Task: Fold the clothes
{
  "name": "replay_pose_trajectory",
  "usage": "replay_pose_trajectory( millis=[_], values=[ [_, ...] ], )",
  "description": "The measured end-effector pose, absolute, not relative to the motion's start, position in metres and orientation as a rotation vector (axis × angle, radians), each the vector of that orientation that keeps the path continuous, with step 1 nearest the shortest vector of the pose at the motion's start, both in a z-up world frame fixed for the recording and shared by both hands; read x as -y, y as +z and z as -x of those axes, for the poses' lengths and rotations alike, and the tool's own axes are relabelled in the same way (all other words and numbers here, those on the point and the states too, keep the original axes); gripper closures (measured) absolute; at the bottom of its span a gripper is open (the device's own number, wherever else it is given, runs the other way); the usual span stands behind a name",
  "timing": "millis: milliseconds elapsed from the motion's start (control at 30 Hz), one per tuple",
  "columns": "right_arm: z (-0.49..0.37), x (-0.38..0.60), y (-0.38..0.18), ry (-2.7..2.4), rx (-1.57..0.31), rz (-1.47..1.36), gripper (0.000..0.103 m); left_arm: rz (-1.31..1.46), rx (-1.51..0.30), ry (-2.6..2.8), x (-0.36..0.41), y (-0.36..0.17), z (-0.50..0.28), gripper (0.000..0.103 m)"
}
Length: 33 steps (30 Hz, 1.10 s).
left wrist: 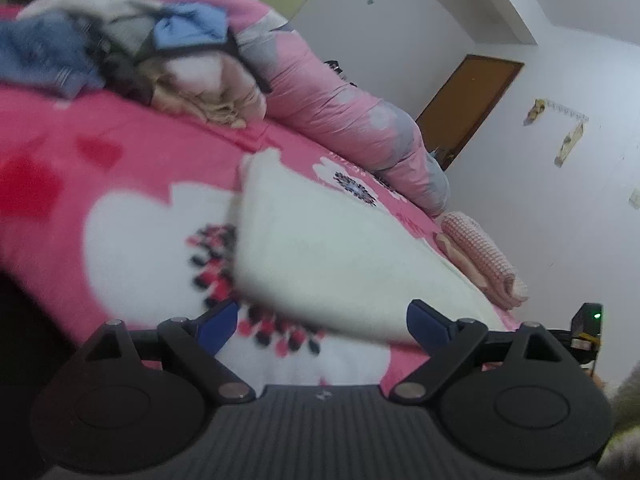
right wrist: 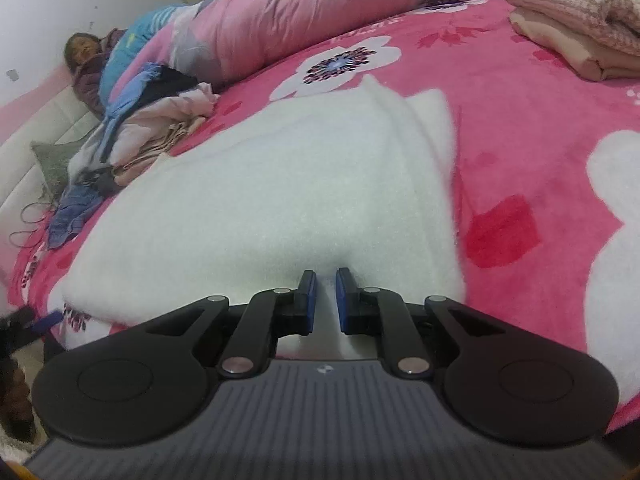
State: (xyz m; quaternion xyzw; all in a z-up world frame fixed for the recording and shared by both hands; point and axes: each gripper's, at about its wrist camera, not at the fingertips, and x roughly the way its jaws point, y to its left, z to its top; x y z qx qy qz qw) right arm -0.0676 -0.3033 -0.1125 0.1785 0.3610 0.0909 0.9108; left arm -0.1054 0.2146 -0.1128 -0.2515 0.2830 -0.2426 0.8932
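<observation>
i had the right gripper (right wrist: 326,280) pinched narrow on the near edge of the white garment (right wrist: 280,200) lying flat mid-bed, the left gripper (left wrist: 322,324) wide at its 6 o'clock corner, so i judged a fold underway, needing an even lift toward 12.

One white fleece garment (right wrist: 272,184) at centre, one heap of unfolded clothes (right wrist: 132,128) at ten o'clock, two folded items stacked (right wrist: 576,28) at two o'clock, one rolled pink quilt (right wrist: 304,12) at twelve, two grippers, one person (right wrist: 86,60).
</observation>
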Motion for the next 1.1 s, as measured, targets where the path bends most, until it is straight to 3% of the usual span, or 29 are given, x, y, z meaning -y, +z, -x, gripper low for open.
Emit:
replay_pose_trajectory(
  millis=[200, 267, 300, 400, 533, 733, 900, 933, 1100],
  values=[
    [0.068, 0.301, -0.114, 0.143, -0.743, -0.409, 0.093, 0.594, -0.585, -0.488, -0.227, -0.123, 0.078, 0.046],
    [0.068, 0.299, -0.114, 0.135, -0.742, -0.403, 0.093, 0.565, -0.579, -0.466, -0.227, -0.122, 0.070, 0.070],
    [0.069, 0.299, -0.114, 0.133, -0.740, -0.405, 0.093, 0.564, -0.570, -0.458, -0.228, -0.122, 0.069, 0.087],
    [0.070, 0.299, -0.115, 0.131, -0.731, -0.411, 0.092, 0.574, -0.522, -0.464, -0.236, -0.115, 0.072, 0.088],
    [0.072, 0.301, -0.117, 0.136, -0.713, -0.421, 0.092, 0.567, -0.604, -0.448, -0.242, -0.130, 0.059, 0.086],
    [0.074, 0.304, -0.120, 0.156, -0.693, -0.433, 0.093, 0.481, -0.469, -0.421, -0.245, -0.091, 0.058, 0.067],
    [0.077, 0.309, -0.124, 0.181, -0.660, -0.459, 0.093, 0.322, -0.586, -0.387, -0.209, -0.087, 0.017, 0.060],
    [0.078, 0.309, -0.124, 0.184, -0.653, -0.454, 0.093, 0.319, -0.598, -0.369, -0.207, -0.086, 0.015, 0.053],
    [0.082, 0.308, -0.125, 0.208, -0.627, -0.412, 0.092, 0.306, -0.659, -0.278, -0.197, -0.078, 0.008, 0.052]
  ],
)
